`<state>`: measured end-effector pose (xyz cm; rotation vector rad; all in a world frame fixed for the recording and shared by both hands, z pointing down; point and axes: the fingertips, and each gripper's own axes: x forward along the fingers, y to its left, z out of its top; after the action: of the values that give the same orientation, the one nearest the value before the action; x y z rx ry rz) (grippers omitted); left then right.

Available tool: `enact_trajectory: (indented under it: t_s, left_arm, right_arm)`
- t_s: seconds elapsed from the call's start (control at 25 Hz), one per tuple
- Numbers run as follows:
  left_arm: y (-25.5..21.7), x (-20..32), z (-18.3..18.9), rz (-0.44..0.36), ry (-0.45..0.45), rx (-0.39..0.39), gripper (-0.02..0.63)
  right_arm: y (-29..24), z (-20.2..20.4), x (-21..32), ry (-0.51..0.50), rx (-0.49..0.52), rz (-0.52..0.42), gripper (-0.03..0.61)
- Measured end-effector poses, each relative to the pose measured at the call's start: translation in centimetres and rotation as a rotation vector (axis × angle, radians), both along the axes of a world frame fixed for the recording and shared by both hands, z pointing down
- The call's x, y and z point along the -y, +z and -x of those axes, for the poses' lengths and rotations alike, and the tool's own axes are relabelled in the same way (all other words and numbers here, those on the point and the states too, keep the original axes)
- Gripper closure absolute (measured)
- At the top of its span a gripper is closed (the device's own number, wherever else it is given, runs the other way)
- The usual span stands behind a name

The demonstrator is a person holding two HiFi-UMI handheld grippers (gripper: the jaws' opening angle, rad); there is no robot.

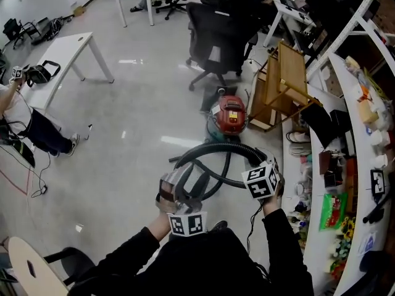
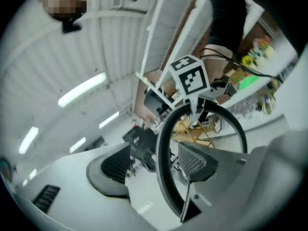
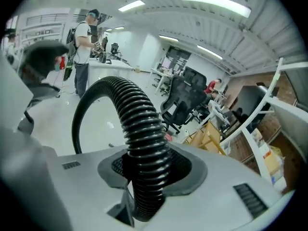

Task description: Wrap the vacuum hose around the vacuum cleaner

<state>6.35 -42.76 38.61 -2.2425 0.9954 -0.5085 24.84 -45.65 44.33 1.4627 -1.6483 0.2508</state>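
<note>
The red vacuum cleaner (image 1: pixel 228 115) stands on the floor ahead of me. Its black ribbed hose (image 1: pixel 213 150) arcs from it back toward both grippers. My right gripper (image 1: pixel 262 176) holds the hose at the loop's right end. In the right gripper view the hose (image 3: pixel 139 129) runs up between the pads, which press on it, so the right gripper (image 3: pixel 144 170) is shut on it. My left gripper (image 1: pixel 179 193) is at the loop's left end. In the left gripper view the hose (image 2: pixel 163 153) passes between widely parted jaws, close to the right pad (image 2: pixel 195 162); the left gripper (image 2: pixel 154 163) is open.
A black office chair (image 1: pixel 219 39) stands just beyond the vacuum, with a wooden rack (image 1: pixel 281 85) to its right. A cluttered white counter (image 1: pixel 364 184) runs along the right. At the left are a white table (image 1: pixel 68 48) and a person (image 1: pixel 24 122). A chair (image 1: pixel 31 267) is near my lower left.
</note>
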Motion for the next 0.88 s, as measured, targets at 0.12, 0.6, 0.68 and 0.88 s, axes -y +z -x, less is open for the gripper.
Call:
enact_trajectory:
  t_s: [0.12, 0.6, 0.68, 0.88]
  left_arm:
    - [9.9, 1.4, 4.7, 0.408, -0.163, -0.023, 0.293]
    - [33.6, 11.1, -1.8, 1.200, -0.447, -0.100, 0.265]
    - [33.4, 14.7, -3.2, 1.189, -0.513, -0.120, 0.354]
    - [29.4, 20.5, -6.1, 1.081, -0.518, -0.080, 0.453]
  right_arm:
    - [-0.4, -2.5, 1.9, 0.070, 0.098, 0.010, 0.425]
    - [-3.0, -14.3, 5.8, 0.273, 0.571, -0.058, 0.410]
    - [-2.5, -17.3, 5.5, 0.275, 0.577, -0.053, 0.405]
    - [1.1, -25.1, 5.3, 0.307, 0.653, -0.071, 0.403]
